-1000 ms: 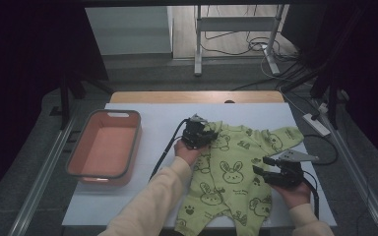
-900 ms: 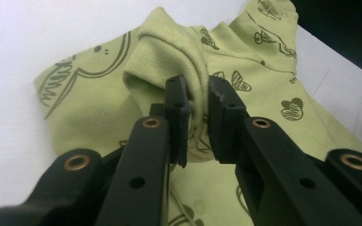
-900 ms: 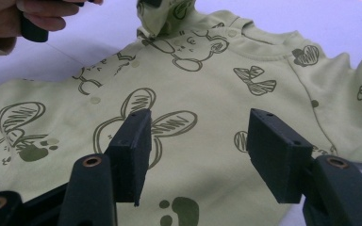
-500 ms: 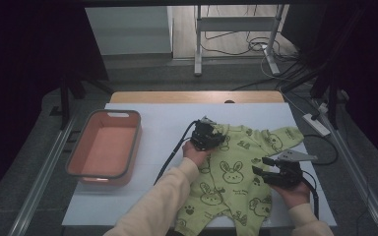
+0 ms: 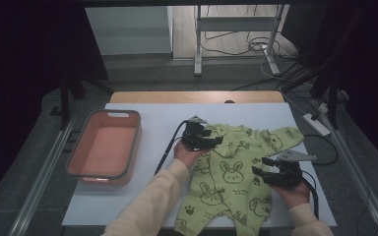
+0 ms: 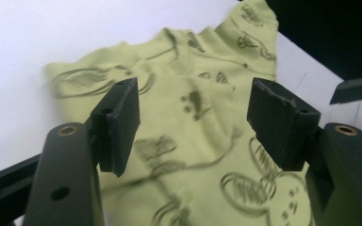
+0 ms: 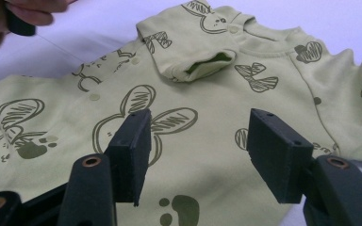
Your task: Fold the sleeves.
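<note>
The white table sheet (image 5: 147, 118) lies bare along its far edge and in the strip between the salmon-pink plastic tub with a grey rim (image 5: 104, 147) and the light green baby romper printed with dark rabbits (image 5: 229, 172), so a hand could pass there, though the left gripper's black cable (image 5: 170, 145) runs down that strip. The tub blocks the left side. The romper covers the middle and right, with one sleeve folded over its chest (image 7: 188, 56). The left gripper (image 5: 207, 139) hangs over its collar end, jaws just opened with nothing between them; the right gripper (image 5: 262, 174) sits at its right edge, jaws apart.
</note>
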`<state>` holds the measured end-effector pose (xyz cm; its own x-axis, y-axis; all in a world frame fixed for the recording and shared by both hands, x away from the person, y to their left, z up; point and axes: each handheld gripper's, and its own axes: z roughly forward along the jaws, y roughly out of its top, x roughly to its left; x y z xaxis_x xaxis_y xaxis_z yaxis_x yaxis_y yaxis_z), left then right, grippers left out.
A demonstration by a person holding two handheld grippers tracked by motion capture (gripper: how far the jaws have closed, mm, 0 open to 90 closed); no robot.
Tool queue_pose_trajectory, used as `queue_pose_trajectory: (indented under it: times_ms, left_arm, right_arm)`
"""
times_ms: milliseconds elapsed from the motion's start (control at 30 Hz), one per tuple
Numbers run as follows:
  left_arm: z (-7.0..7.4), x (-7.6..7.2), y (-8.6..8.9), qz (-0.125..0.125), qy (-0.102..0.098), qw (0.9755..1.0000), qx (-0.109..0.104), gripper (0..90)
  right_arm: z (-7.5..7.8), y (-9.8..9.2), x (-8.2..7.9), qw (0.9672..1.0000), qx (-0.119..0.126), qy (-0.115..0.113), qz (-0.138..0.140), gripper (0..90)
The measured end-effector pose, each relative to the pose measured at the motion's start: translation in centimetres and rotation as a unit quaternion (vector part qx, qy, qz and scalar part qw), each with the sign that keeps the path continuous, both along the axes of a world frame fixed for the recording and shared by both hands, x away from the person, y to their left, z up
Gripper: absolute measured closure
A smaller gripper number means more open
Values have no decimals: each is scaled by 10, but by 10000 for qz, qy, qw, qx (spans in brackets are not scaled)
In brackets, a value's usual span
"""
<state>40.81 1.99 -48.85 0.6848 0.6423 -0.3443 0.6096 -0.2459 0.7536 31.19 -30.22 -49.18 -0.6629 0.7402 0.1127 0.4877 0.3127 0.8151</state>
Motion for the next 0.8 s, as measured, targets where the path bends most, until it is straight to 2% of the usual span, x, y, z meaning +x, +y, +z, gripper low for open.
queue_pose_trajectory:
  times_ms: [133, 267, 433, 633, 800]
  left_arm:
    - [3, -8, 22, 126, -61, 9999, 69, 351]
    - [6, -19, 41, 244, -193, 9992, 262, 348]
    - [8, -31, 58, 268, -244, 9991, 206, 344]
    - [5, -45, 72, 236, -231, 9992, 202, 341]
    - [4, -50, 76, 188, -256, 9993, 198, 339]
  right_arm:
    - [0, 0, 0, 10000, 2, 6, -21, 408]
    - [0, 0, 0, 10000, 2, 2, -40, 408]
    - [0, -1, 1, 10000, 2, 15, -67, 407]
    - [0, -1, 1, 10000, 7, 16, -94, 403]
    - [1, -2, 2, 9999, 40, 3, -140, 403]
